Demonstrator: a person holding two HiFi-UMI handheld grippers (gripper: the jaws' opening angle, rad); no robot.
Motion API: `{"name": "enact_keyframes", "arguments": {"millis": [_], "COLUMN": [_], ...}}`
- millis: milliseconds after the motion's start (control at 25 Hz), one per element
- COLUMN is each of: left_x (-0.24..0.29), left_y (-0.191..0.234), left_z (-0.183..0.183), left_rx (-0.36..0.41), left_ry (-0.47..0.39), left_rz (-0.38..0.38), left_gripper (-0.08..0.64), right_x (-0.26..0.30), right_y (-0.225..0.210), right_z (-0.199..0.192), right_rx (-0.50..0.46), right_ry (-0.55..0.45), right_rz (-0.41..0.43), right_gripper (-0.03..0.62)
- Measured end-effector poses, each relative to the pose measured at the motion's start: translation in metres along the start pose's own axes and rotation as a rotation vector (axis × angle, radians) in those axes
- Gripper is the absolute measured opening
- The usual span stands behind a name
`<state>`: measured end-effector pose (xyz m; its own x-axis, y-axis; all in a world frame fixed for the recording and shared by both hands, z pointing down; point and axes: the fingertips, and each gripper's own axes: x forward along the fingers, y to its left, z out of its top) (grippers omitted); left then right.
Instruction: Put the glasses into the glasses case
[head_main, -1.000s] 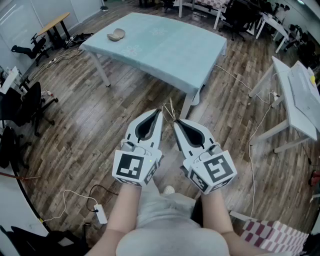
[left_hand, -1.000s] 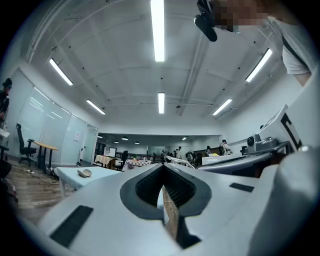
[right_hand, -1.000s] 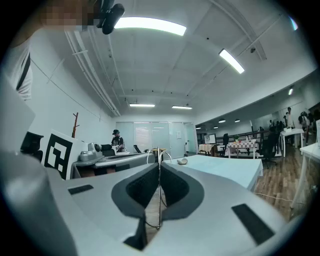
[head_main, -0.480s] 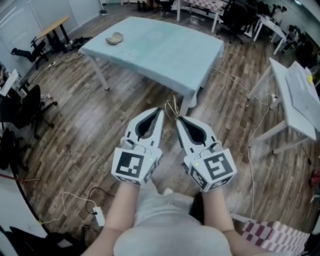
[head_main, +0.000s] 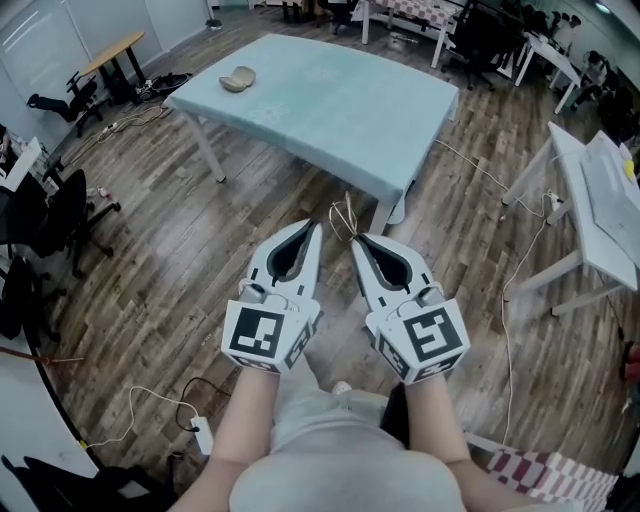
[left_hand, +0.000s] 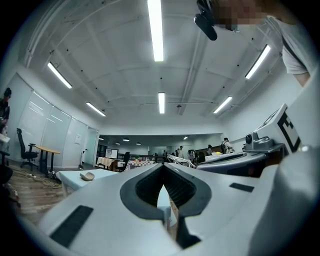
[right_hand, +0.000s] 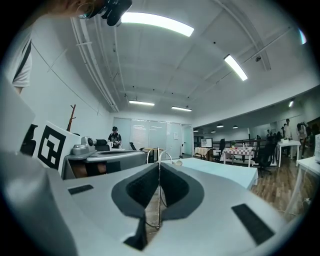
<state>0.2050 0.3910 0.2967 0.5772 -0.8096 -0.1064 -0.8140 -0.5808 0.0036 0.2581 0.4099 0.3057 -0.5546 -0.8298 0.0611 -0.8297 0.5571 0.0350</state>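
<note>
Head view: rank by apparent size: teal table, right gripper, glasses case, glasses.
1. teal table
2. right gripper, which looks big because it is near the camera
3. glasses case and glasses: similar extent, and the case is farther away, so I can't rank them.

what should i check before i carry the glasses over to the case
1. Glasses held by right gripper: ok, thin frame pinched between its closed jaws.
2. Left gripper free: ok, shut, nothing between its jaws.
3. Glasses case located: ok, on the far left corner of the table.
4. Case open and ready: cannot tell from here.
5. Case within reach: not ok, the table stands well ahead across the floor.
</note>
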Motion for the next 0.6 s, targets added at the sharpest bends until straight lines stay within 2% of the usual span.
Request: {"name": "enact_keyframes", "arguments": {"millis": [600], "left_x": [0.021], "left_y": [0.078], "left_z": [-0.010], "left_rx": [-0.021], "left_ry": [0.017], "left_rz": [0.043], "left_gripper": [0.009], "right_x": [0.082], "right_y": [0.006], "right_z": [-0.007], "right_rx": [0.031], "right_ry": [0.046], "right_rz": [0.047], "right_gripper": [0.014]}}
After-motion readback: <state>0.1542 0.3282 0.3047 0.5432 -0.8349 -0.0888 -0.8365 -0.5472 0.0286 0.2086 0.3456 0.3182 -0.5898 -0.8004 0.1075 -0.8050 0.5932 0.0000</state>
